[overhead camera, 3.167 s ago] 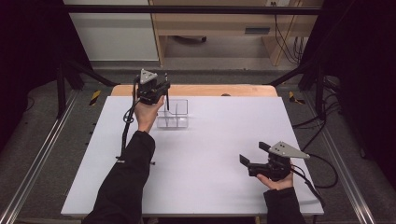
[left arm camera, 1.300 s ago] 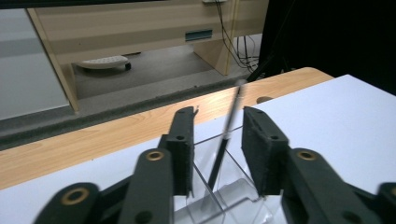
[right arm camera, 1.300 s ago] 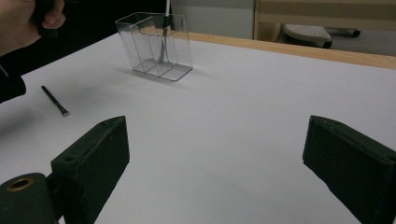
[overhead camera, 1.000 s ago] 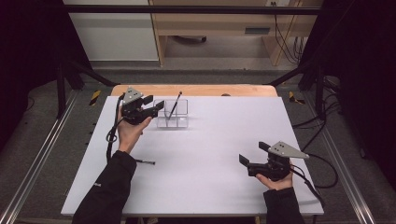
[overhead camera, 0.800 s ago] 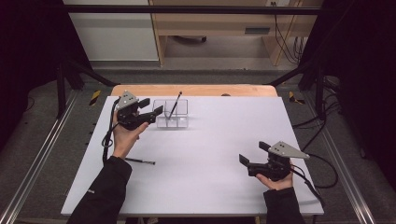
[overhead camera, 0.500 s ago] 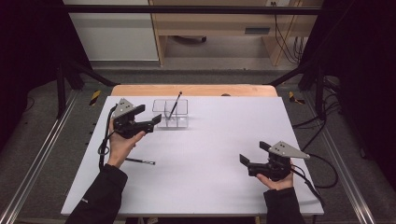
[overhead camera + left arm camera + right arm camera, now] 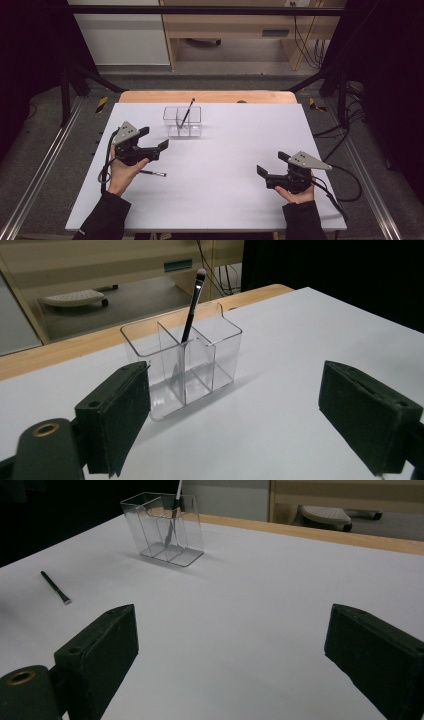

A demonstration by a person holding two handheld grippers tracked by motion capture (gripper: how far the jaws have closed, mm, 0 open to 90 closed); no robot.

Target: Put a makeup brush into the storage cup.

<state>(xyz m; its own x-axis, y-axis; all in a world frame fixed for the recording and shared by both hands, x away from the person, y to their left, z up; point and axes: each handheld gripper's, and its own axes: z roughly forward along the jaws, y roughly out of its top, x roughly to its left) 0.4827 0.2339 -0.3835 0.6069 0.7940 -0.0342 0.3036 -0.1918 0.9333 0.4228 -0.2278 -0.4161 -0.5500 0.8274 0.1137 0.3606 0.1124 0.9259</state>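
Note:
A clear plastic organizer (image 7: 182, 121) with several compartments stands at the back of the white table (image 7: 225, 165). A black brush (image 7: 188, 111) leans upright in it, tip up. A second black brush (image 7: 152, 173) lies flat just right of the left hand. My left gripper (image 7: 155, 138) hovers to the left of and nearer than the organizer; its jaws have just been opening and nothing is between them. In the left gripper view the organizer (image 7: 185, 365) and the brush (image 7: 192, 300) stand beyond the open gripper (image 7: 250, 425). My right gripper (image 7: 272, 163) rests open at the near right.
The right gripper view shows the organizer (image 7: 165, 527) far off and the lying brush (image 7: 55, 587) at the left. A wooden strip (image 7: 210, 96) borders the table's far edge. Metal rails (image 7: 45, 165) run along both sides, and cables (image 7: 345, 175) trail at the right.
The left hand has drawn back from the organizer, leftward and toward the near side, and its jaws have spread wider. The brush stays standing in the organizer. The right hand has kept still.

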